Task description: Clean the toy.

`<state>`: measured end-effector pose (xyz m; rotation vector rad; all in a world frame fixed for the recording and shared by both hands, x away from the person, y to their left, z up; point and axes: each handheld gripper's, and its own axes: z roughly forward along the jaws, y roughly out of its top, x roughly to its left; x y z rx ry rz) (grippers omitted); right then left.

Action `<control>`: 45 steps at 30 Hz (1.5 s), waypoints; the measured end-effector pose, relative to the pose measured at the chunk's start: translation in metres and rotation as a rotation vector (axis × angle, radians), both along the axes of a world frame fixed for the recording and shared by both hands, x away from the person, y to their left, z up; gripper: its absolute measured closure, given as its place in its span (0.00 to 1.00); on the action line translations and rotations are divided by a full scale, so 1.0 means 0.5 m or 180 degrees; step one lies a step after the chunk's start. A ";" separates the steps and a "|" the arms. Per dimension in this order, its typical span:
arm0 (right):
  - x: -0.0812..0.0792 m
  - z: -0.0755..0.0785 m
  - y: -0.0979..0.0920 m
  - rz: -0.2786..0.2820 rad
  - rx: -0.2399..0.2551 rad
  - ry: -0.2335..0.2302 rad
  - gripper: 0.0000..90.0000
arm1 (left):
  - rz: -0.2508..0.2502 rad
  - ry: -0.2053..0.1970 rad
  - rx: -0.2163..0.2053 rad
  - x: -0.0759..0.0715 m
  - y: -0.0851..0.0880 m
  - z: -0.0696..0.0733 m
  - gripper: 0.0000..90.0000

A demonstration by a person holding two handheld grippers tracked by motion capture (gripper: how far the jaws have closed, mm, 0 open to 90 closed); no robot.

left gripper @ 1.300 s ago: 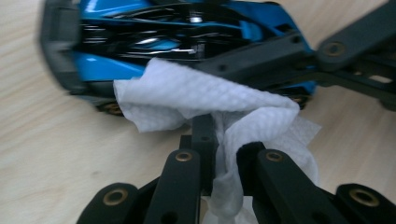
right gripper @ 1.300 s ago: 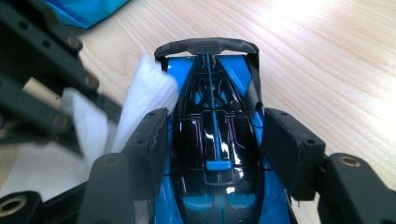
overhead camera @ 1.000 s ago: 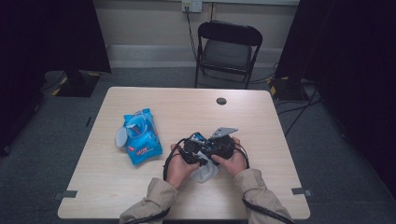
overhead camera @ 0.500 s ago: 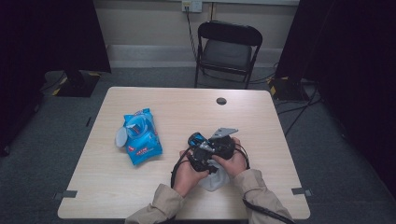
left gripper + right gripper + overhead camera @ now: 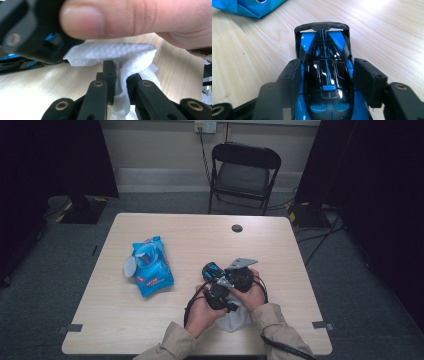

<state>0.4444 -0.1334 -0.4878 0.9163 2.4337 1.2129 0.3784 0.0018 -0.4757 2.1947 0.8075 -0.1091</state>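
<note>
My right gripper (image 5: pixel 325 82) held the toy car (image 5: pixel 325 72) over the tabletop (image 5: pixel 387 30), fingers just easing wider, car's long axis along them. Left gripper (image 5: pixel 117 82) clenched the wipe (image 5: pixel 112 53) just beside it, ready to rub.

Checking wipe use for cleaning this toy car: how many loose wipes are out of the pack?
1. The white wipe is pinched in the left gripper, beside the toy car. The blue wipe pack lies farther left; others may be hidden under the hands.
</note>
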 end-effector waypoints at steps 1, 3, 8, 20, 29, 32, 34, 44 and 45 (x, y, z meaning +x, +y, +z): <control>-0.001 0.001 -0.002 -0.0015 0.0003 -0.0001 0.39 | -0.0008 0.0003 0.0011 0.000 0.001 0.001 0.93; -0.002 0.005 -0.010 -0.0061 -0.0060 -0.0024 0.29 | -0.0014 0.0028 0.0032 -0.002 0.001 0.001 0.93; -0.009 0.011 -0.067 -0.0178 0.0090 -0.0034 0.28 | -0.0060 0.0005 0.0030 -0.006 -0.008 0.007 0.93; -0.061 0.026 -0.202 -0.0440 0.0139 -0.0120 0.27 | -0.0226 -0.0093 0.0058 0.015 -0.065 0.020 0.92; -0.106 0.020 -0.253 -0.0548 0.0068 -0.0105 0.28 | -0.0323 -0.0144 0.0053 0.034 -0.118 0.013 0.92; -0.119 0.024 -0.272 -0.0584 0.0117 -0.0091 0.28 | -0.0301 -0.0188 0.0067 0.048 -0.134 0.015 0.92; -0.127 0.027 -0.287 -0.0631 0.0119 -0.0102 0.28 | -0.0288 -0.0218 0.0083 0.058 -0.144 0.012 0.92; -0.144 0.032 -0.311 -0.0561 0.0216 -0.0078 0.29 | -0.0288 -0.0444 0.0065 0.072 -0.153 0.000 0.56; -0.144 0.032 -0.306 -0.0534 0.0208 -0.0075 0.29 | -0.0287 -0.0450 0.0073 0.072 -0.149 0.005 0.52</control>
